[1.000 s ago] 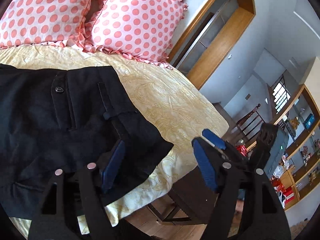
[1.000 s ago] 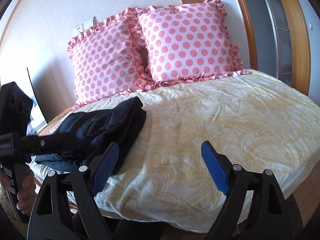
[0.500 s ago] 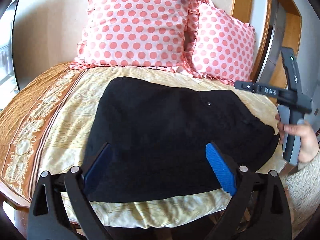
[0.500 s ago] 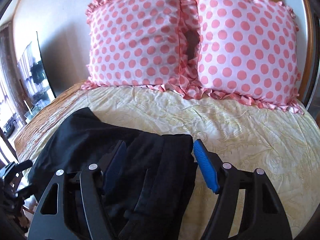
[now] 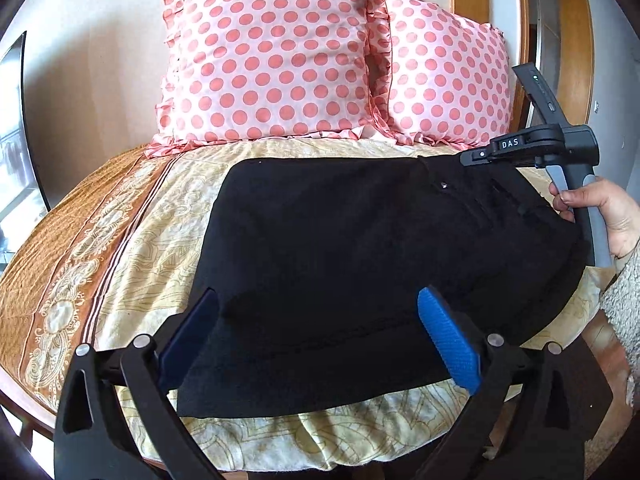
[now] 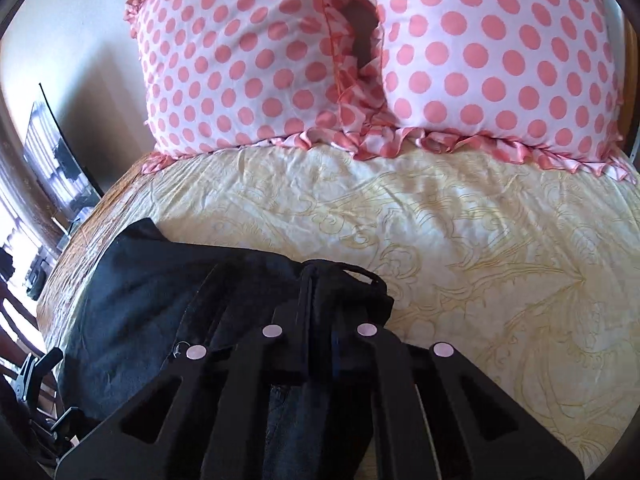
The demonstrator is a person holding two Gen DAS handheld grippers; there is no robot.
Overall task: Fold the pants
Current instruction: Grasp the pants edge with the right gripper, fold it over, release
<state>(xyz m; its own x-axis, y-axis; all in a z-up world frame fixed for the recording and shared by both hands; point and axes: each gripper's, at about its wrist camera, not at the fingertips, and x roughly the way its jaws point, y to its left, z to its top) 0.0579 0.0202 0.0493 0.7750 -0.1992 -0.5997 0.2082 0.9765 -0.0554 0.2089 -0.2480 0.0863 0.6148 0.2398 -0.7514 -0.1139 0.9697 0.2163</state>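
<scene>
Black pants [image 5: 360,248] lie spread across the near part of the bed, waistband with a small button at the right end. My left gripper [image 5: 320,336] is open, its blue pads either side of the pants' near edge, holding nothing. My right gripper [image 6: 320,328] is shut on the waistband end of the pants [image 6: 168,304], cloth bunched between its fingers. The right gripper's body [image 5: 560,152] and the hand on it show at the right in the left wrist view.
Two pink polka-dot pillows [image 5: 280,64] lean against the wall at the head of the bed. The yellow patterned bedcover [image 6: 480,240] stretches right of the pants. A brown patterned border [image 5: 60,280] runs along the bed's left side. A dark screen [image 6: 60,160] stands left.
The left gripper swung around to face the bed head and came nearer over the pants' edge. The right gripper moved in onto the waistband and closed on it.
</scene>
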